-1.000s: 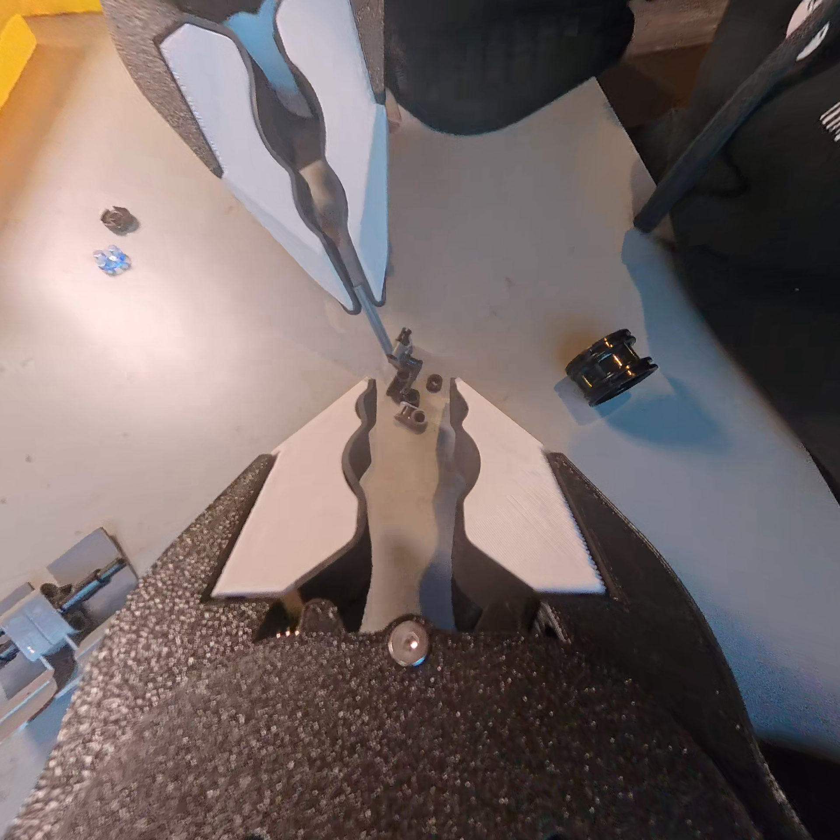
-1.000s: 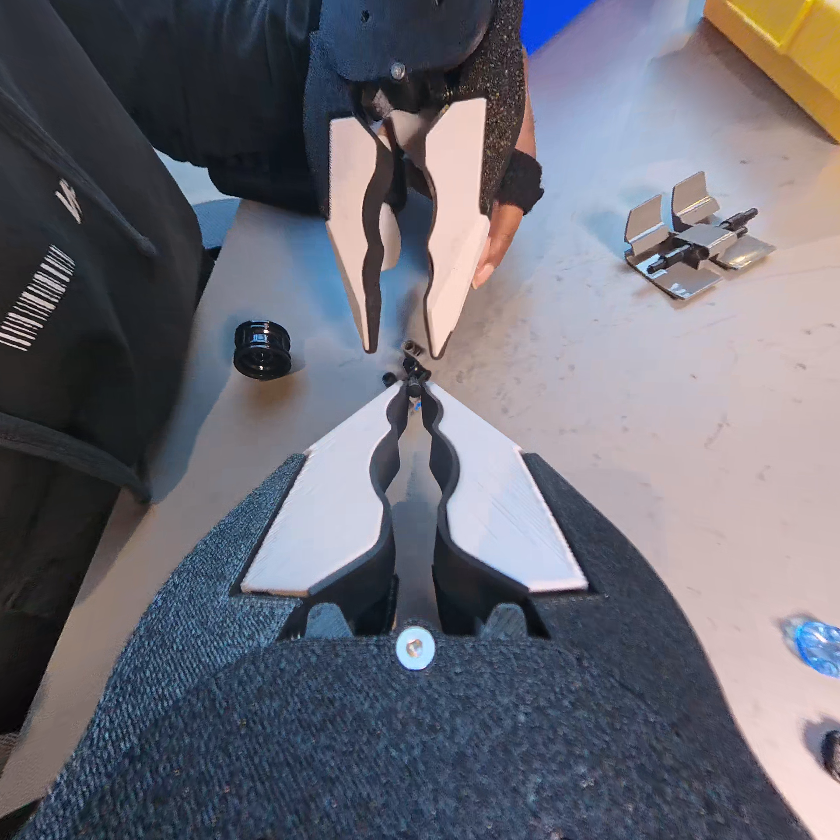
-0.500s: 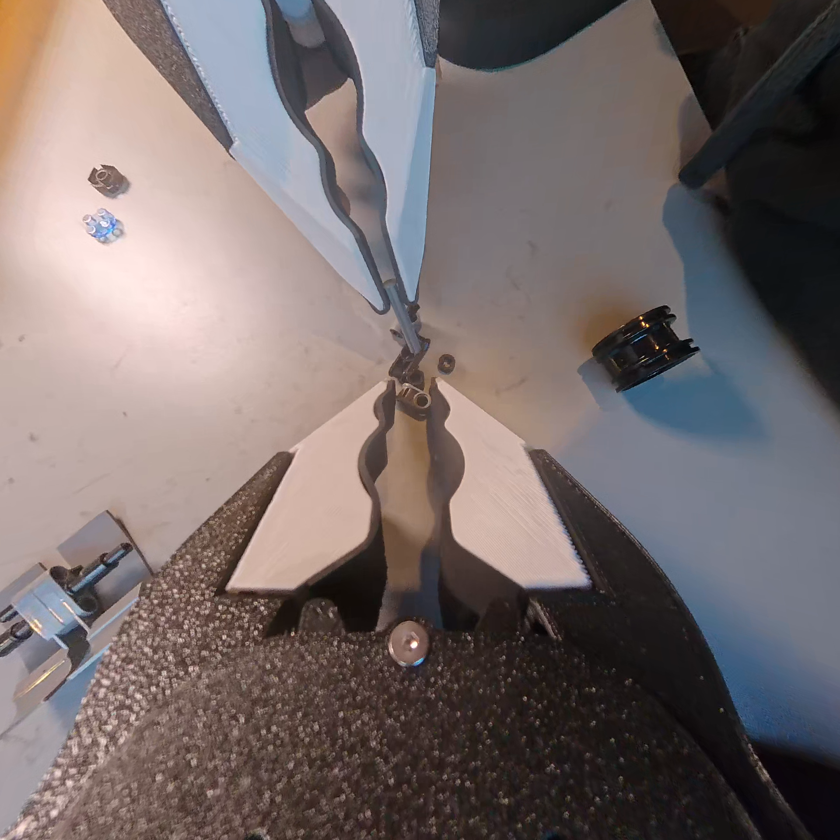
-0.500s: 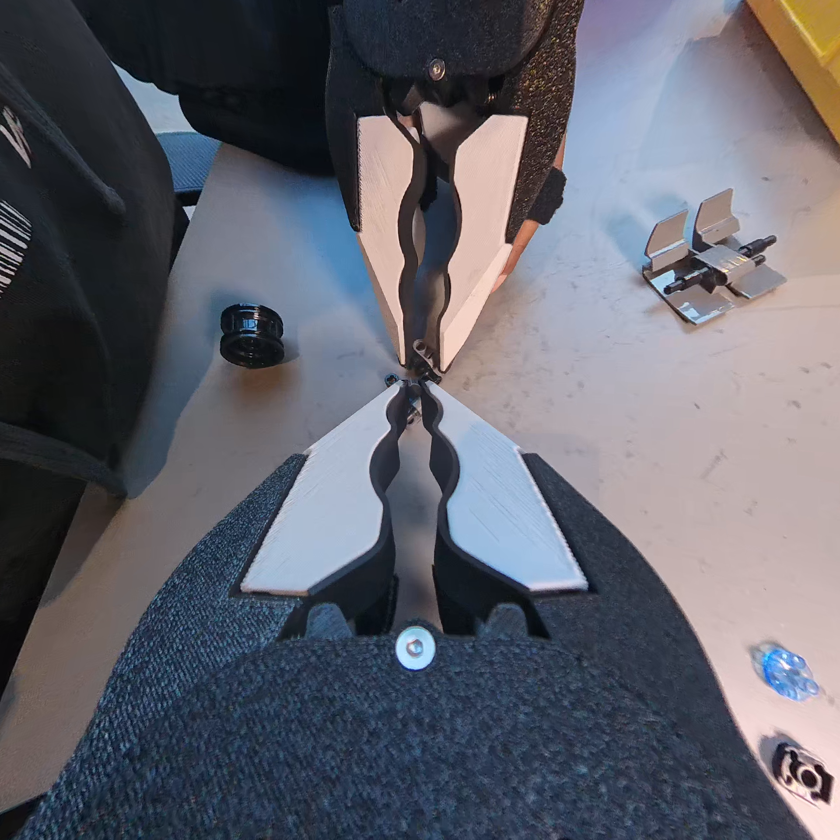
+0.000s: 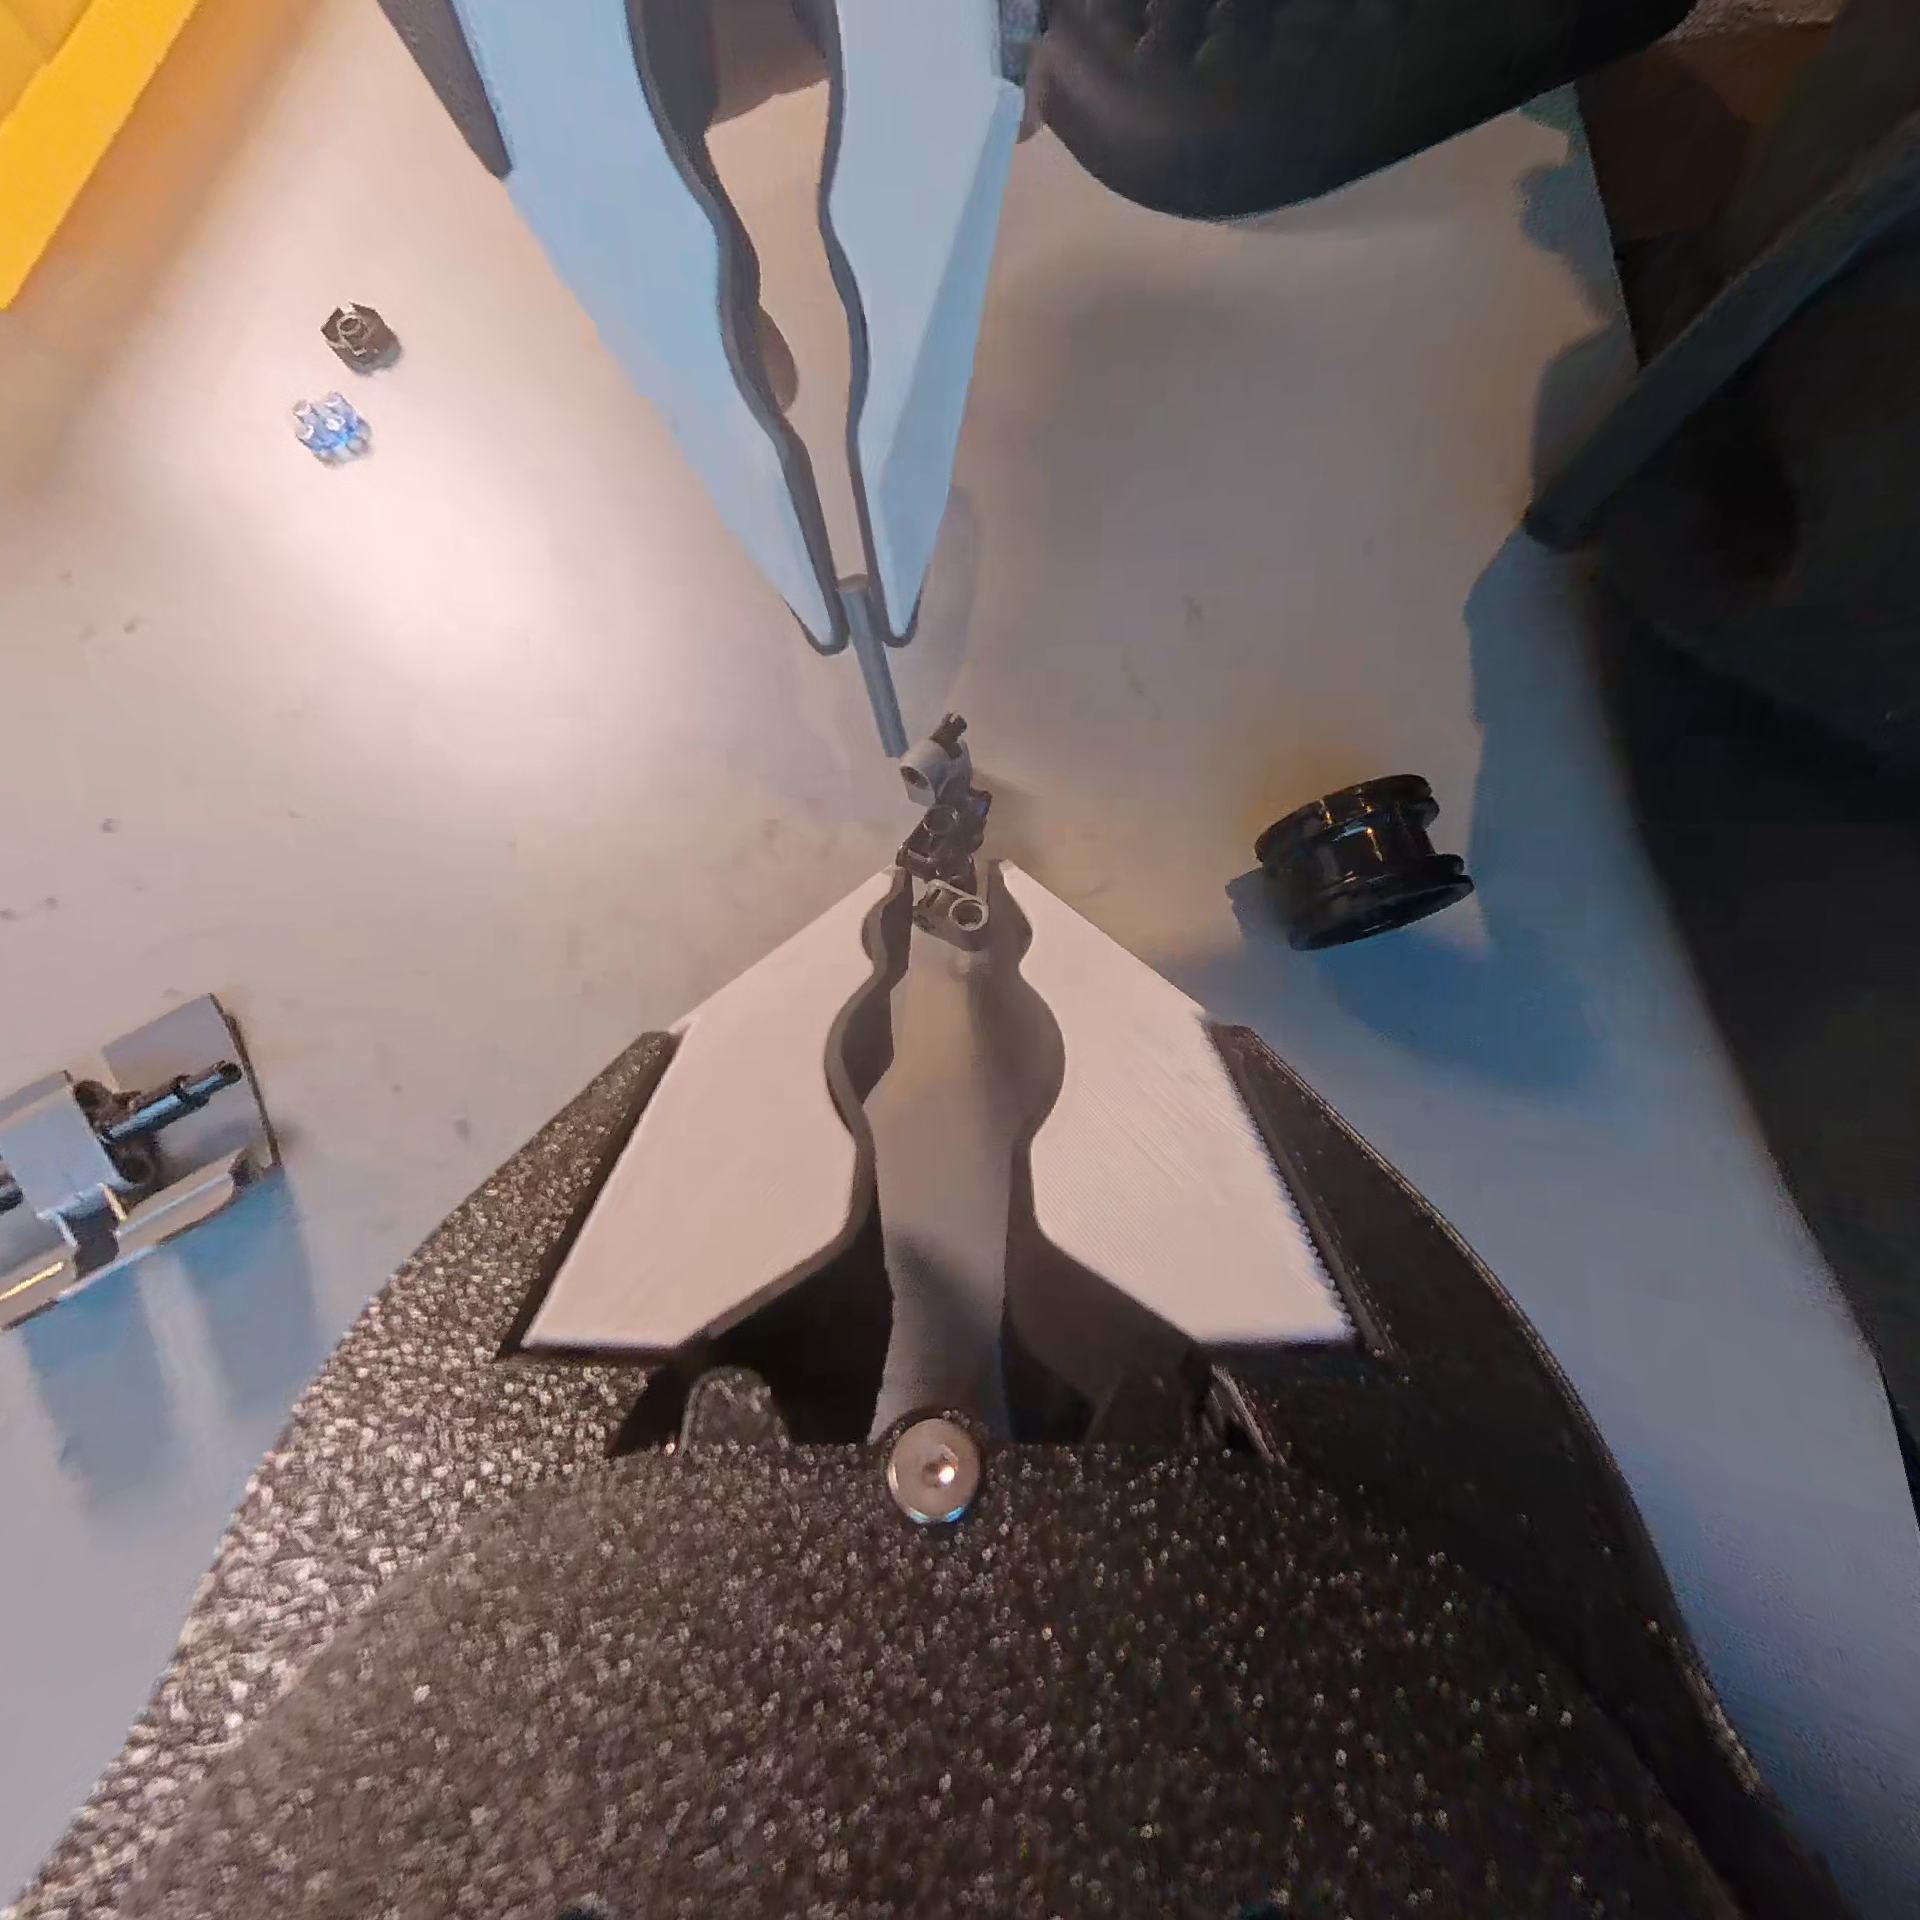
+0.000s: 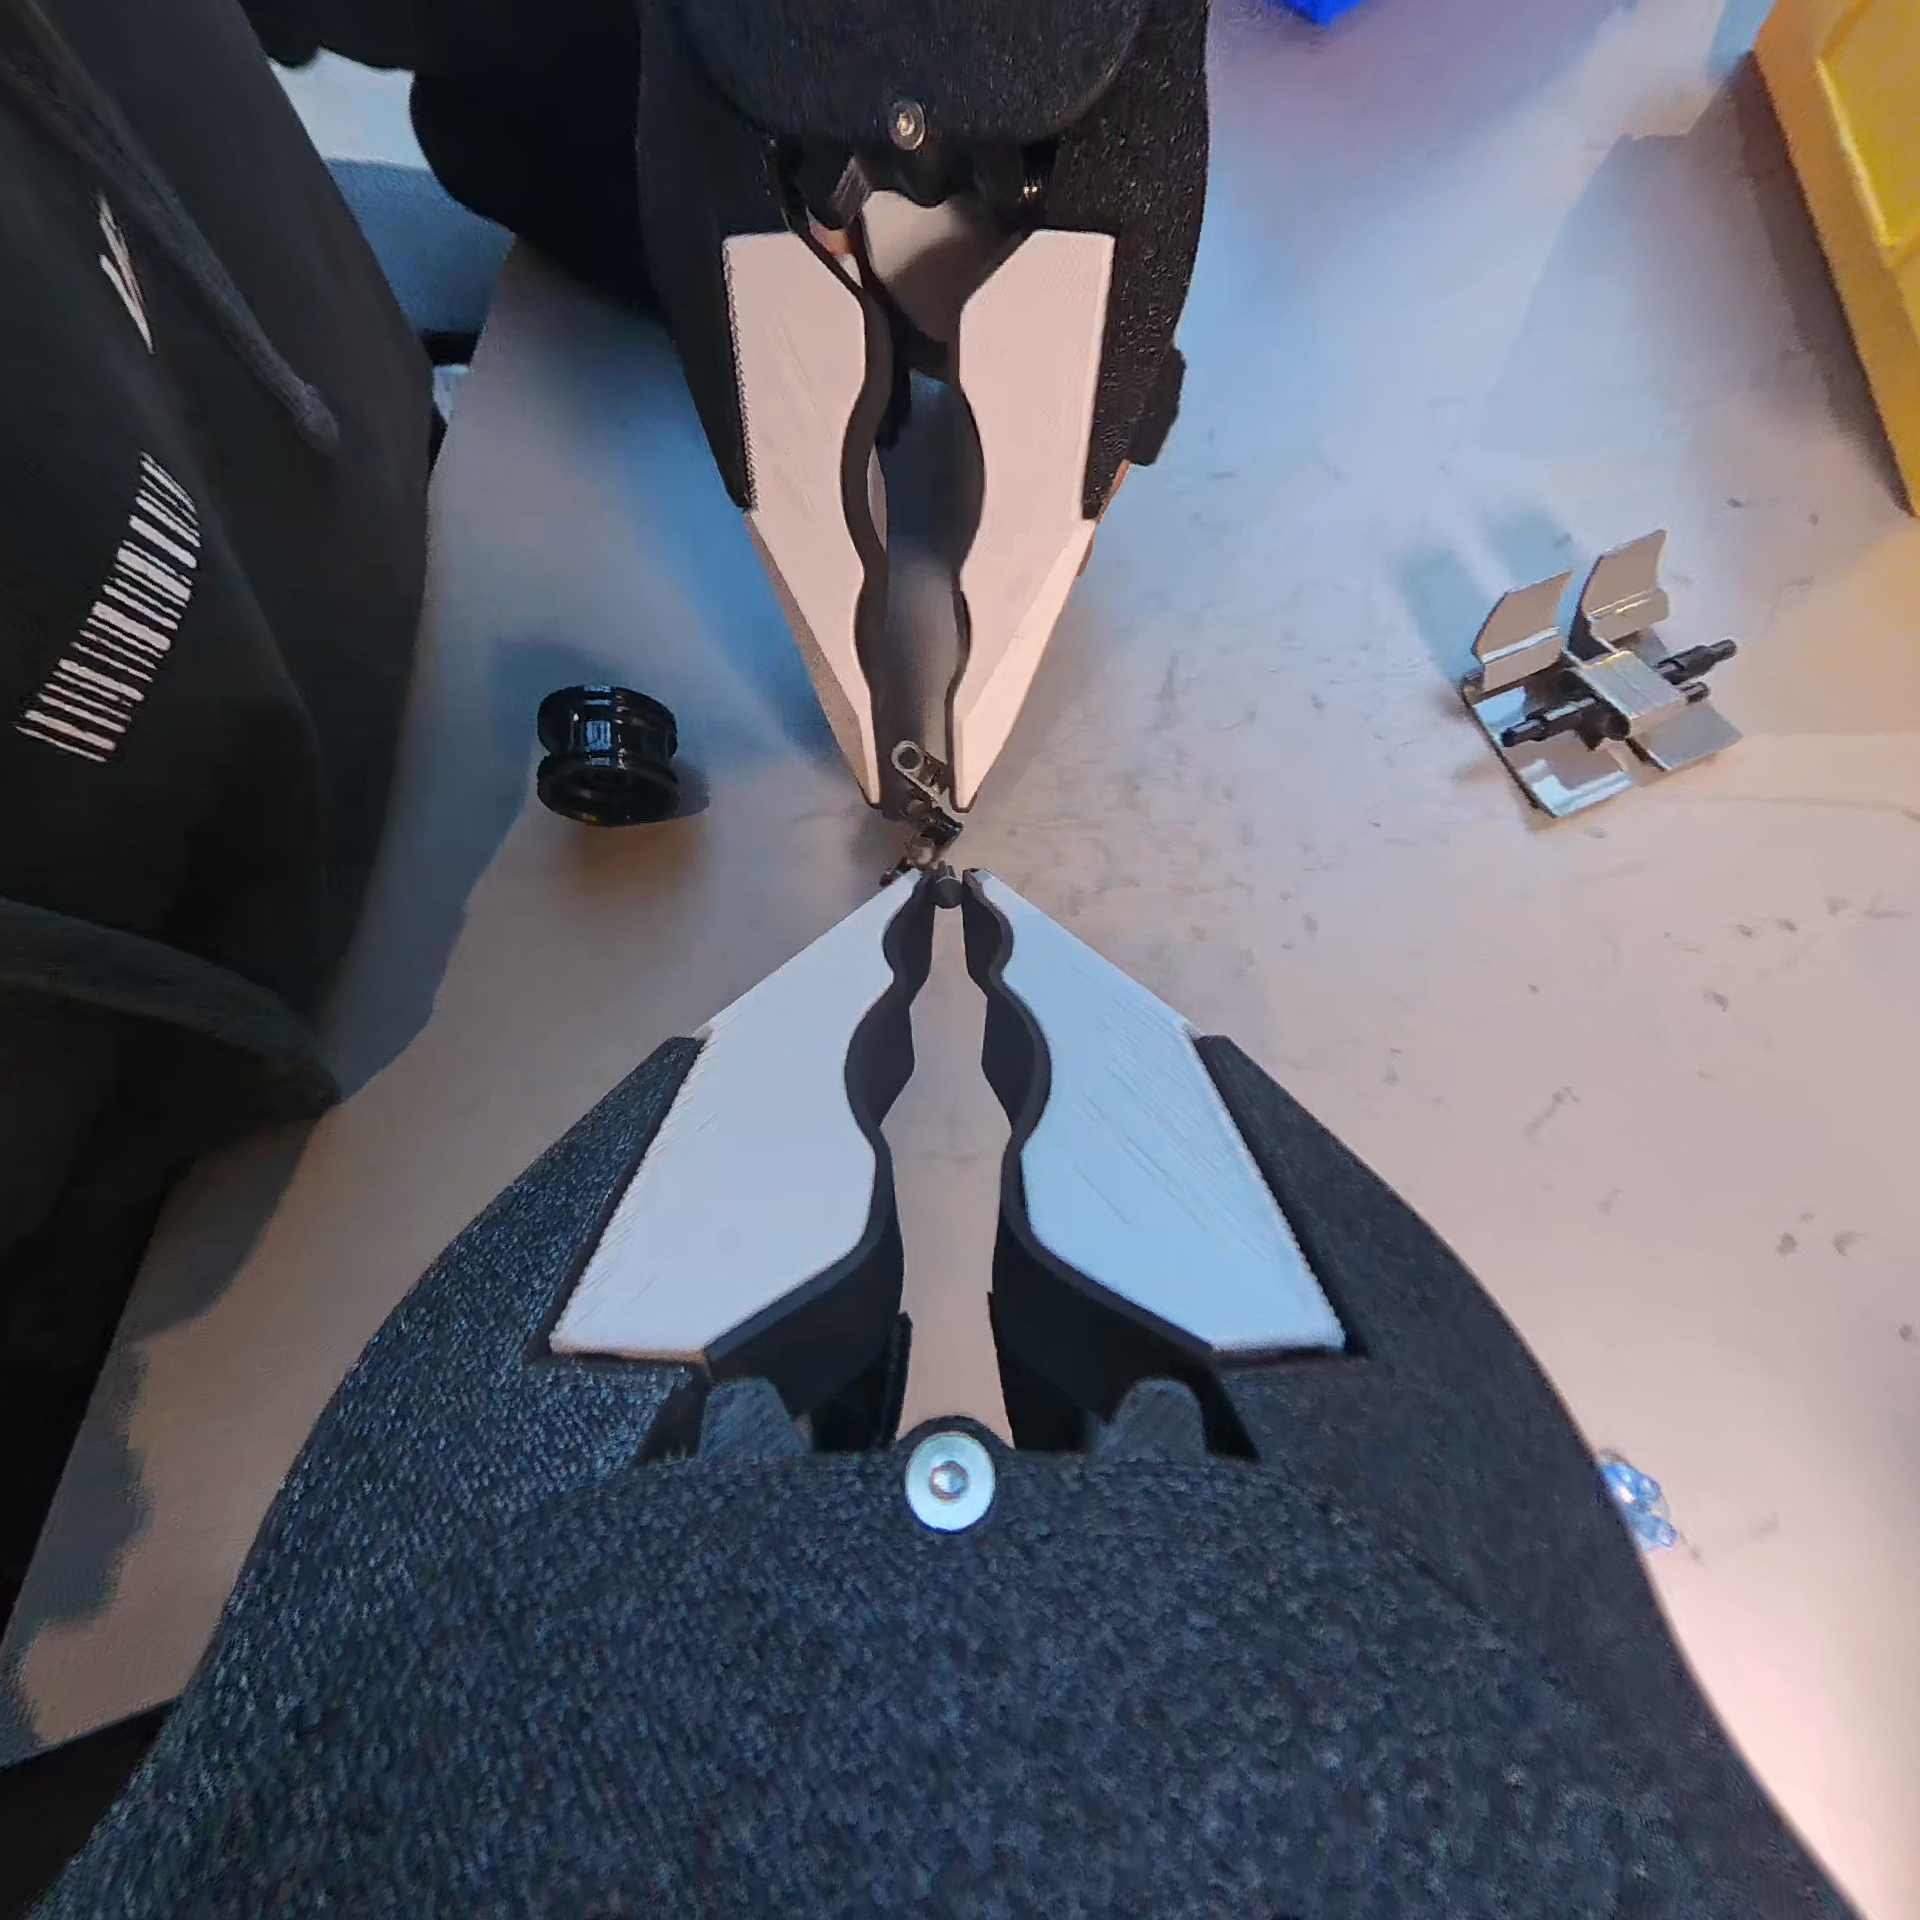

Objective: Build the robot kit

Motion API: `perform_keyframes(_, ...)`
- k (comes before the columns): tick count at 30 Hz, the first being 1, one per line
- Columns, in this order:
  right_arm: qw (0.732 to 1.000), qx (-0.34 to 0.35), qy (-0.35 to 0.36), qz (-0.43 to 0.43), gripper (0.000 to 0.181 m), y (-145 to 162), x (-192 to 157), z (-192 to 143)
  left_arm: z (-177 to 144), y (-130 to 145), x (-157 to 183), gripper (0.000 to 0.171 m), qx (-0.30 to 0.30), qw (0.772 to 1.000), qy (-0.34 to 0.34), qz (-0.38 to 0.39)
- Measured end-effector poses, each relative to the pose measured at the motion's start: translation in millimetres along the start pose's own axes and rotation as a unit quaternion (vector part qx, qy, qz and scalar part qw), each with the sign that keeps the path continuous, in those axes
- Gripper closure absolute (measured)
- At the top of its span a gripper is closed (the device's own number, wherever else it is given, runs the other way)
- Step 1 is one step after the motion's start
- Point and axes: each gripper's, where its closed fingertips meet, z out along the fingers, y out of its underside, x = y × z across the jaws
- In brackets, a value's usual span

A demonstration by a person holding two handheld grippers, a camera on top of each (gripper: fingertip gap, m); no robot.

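Our left gripper (image 5: 943, 896) pinches a tiny connector stack (image 5: 943, 821) at its lower end, just above the table (image 5: 416, 644). Our right gripper (image 6: 943, 883) clamps a thin grey axle (image 5: 871, 675), tip beside the stack. Both look light, rigid, slippery; grip flat sides.

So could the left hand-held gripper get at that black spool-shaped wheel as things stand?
Probably not right away: the left hand-held gripper is shut on a small grey-and-black connector piece. The path to the black spool-shaped wheel looks clear.
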Motion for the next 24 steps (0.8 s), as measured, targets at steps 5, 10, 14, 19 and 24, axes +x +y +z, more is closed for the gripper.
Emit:
perform_keyframes(5, 0.999, -0.046, -0.012, -0.023, 0.176, 1.3, -5.0, 6.3, 2.3, 0.8, 0.7, 0.159, -0.004, 1.0, 0.004, -0.004)
perform_keyframes(10, 0.996, -0.076, -0.015, -0.046, 0.176, 0.7, -9.6, 10.0, 0.0, -3.9, 2.7, 0.159, 0.004, 1.0, -0.007, 0.002)
perform_keyframes(14, 0.995, -0.086, -0.016, -0.051, 0.176, 2.1, -10.3, 12.4, 1.3, 2.1, 4.2, 0.159, -0.007, 1.0, -0.01, 0.002)
perform_keyframes(19, 0.993, -0.101, -0.013, -0.061, 0.176, 1.8, -9.0, 14.7, 2.2, 4.4, 4.5, 0.165, -0.006, 1.0, -0.011, 0.008)
perform_keyframes(24, 0.991, -0.115, -0.019, -0.073, 0.176, -1.1, -10.2, 15.4, 2.7, 3.1, 7.0, 0.165, -0.004, 1.0, -0.006, 0.013)
